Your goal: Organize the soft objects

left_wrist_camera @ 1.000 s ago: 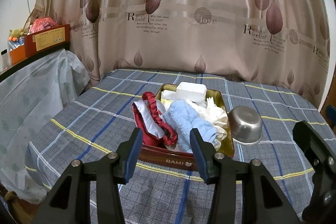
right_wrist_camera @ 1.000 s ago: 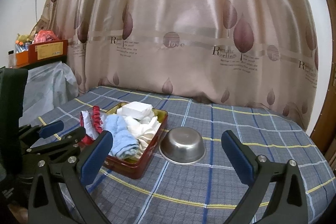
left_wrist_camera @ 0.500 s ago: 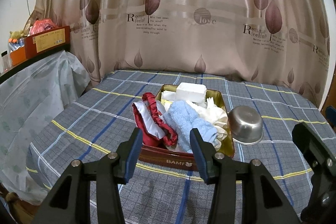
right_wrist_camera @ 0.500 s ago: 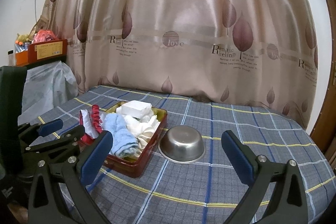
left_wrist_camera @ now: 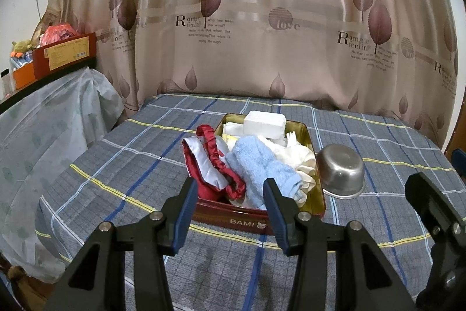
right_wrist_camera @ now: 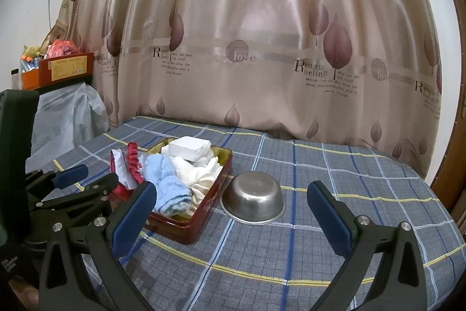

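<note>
A red tin [left_wrist_camera: 256, 219] [right_wrist_camera: 189, 226] marked BAMI sits on the plaid table. It holds a red and silver satin cloth [left_wrist_camera: 209, 162] [right_wrist_camera: 128, 165], a light blue towel [left_wrist_camera: 262, 165] [right_wrist_camera: 166, 182], cream and white cloths [left_wrist_camera: 300, 159] [right_wrist_camera: 201, 174] and a white sponge block [left_wrist_camera: 265, 121] [right_wrist_camera: 189, 146]. My left gripper [left_wrist_camera: 230, 209] [right_wrist_camera: 84, 179] is open and empty, just in front of the tin. My right gripper [right_wrist_camera: 233, 220] is wide open and empty, in front of the bowl; it shows at the right edge of the left wrist view [left_wrist_camera: 431, 200].
An upturned steel bowl [left_wrist_camera: 340, 174] [right_wrist_camera: 253, 201] lies just right of the tin. A beige leaf-print curtain [left_wrist_camera: 262, 34] hangs behind the table. A plastic-covered shelf [left_wrist_camera: 52, 118] with an orange box [left_wrist_camera: 64, 54] stands at the left.
Almost nothing has changed; both grippers have stayed open and nearly still, with only a slight shift of view.
</note>
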`<state>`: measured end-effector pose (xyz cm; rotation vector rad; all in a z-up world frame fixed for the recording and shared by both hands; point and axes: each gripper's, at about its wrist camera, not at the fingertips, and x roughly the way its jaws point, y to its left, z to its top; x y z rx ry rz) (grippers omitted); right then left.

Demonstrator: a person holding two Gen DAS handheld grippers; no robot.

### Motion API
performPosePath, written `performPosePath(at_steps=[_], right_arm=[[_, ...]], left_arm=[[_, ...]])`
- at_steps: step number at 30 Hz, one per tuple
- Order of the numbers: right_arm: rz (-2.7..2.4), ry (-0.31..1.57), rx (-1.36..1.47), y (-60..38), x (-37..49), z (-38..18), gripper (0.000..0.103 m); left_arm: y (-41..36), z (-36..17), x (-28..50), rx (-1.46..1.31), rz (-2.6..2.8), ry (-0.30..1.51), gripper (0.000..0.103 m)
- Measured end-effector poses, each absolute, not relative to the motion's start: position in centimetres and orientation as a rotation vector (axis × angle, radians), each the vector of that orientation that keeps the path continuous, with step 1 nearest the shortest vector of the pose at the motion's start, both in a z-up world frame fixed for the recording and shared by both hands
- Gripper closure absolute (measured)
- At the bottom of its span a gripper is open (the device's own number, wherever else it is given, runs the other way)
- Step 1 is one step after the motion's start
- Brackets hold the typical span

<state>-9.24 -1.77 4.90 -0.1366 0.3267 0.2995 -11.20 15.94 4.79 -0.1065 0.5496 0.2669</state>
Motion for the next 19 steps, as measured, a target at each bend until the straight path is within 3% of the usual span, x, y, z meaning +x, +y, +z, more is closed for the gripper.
performPosePath(at_steps=[12, 19], right_arm=[[0.256, 0.345, -0.132, -4.4, -8.6, 3.9, 0.001], [0.07, 0.439, -0.045, -13.9, -3.1, 3.4, 0.001]], left_arm=[[15.6, 4.9, -11.3, -0.085, 0.268, 0.54, 0.055], [14.6, 5.4, -11.0, -0.066, 0.271, 0.591, 0.053]])
